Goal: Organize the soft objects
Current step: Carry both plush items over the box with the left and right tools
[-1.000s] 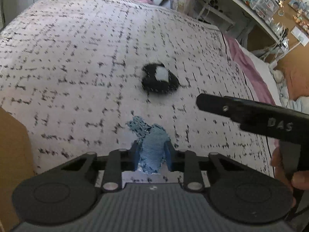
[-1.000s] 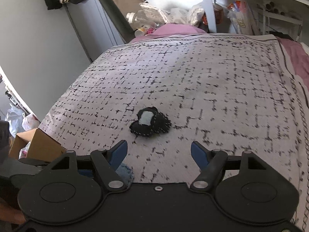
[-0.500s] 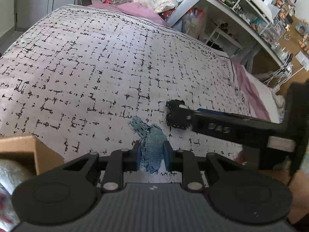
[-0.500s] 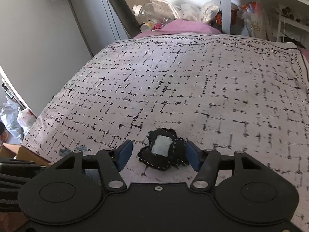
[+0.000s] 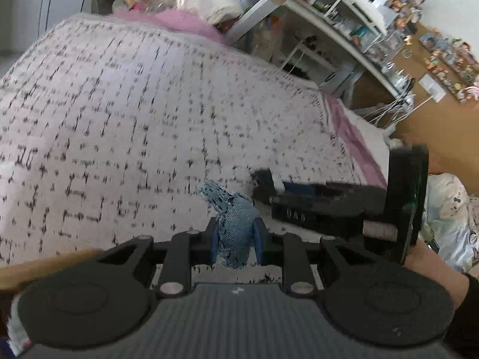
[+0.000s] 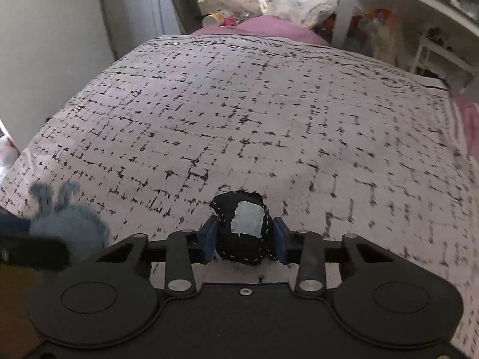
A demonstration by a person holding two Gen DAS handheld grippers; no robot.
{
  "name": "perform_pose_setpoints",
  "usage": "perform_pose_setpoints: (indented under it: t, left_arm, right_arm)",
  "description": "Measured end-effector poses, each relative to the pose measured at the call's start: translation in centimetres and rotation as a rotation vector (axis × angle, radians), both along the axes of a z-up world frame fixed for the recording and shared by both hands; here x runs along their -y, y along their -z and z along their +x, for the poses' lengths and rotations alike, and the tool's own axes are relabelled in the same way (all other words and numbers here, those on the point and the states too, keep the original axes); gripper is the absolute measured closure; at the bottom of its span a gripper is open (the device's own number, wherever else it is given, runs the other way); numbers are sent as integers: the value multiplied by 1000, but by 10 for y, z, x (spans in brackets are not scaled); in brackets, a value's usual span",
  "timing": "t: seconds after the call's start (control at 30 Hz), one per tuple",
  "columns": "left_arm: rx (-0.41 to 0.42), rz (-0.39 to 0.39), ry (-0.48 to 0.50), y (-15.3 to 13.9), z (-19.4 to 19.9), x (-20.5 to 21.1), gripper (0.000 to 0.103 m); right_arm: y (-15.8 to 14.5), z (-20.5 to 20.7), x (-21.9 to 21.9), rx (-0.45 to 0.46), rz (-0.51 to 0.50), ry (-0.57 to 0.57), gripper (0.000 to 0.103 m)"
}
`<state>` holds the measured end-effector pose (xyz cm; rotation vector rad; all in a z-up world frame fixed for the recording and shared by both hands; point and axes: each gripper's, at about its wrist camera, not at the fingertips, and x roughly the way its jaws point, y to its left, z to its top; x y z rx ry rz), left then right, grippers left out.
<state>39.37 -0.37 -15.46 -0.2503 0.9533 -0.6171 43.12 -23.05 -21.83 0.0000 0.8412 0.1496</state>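
In the left wrist view, the left gripper has its jaws pinching a frayed blue denim scrap, whose ragged top stands up above the blue pads, probably so the limp cloth can be carried without dragging over the patterned bedspread. Just to its right the right gripper reaches in sideways above the bed's near right part, a bit of dark cloth showing at its tip. A brown cardboard edge shows at the near left, likely the box the soft things go into, though its inside is hidden. In the right wrist view, the right gripper has its jaws pressed onto a small black stitched pouch with a pale patch, squeezed from both sides so the soft bundle cannot slip. At the near left, a blurred grey-blue tuft is the denim scrap in the left gripper's hold, just beside the cardboard.
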Motion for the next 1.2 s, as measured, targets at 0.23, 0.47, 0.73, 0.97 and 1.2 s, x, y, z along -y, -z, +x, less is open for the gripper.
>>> perform_pose_setpoints:
  t: [0.23, 0.47, 0.73, 0.97, 1.2]
  left_arm:
    - [21, -65, 1, -7, -18, -14, 81]
    - [57, -43, -22, -17, -40, -30, 81]
    - [101, -19, -116, -31, -68, -60, 81]
    - [110, 18, -207, -41, -86, -83, 81]
    - [127, 45, -266, -53, -106, -101, 80]
  right_arm:
    - [-25, -28, -15, 31, 1, 18, 65]
    - [-55, -53, -36, 83, 30, -18, 65]
    - [-82, -80, -53, 147, 85, -80, 65]
    - [-93, -98, -58, 181, 136, -125, 64]
    - [-107, -110, -72, 197, 167, -202, 64]
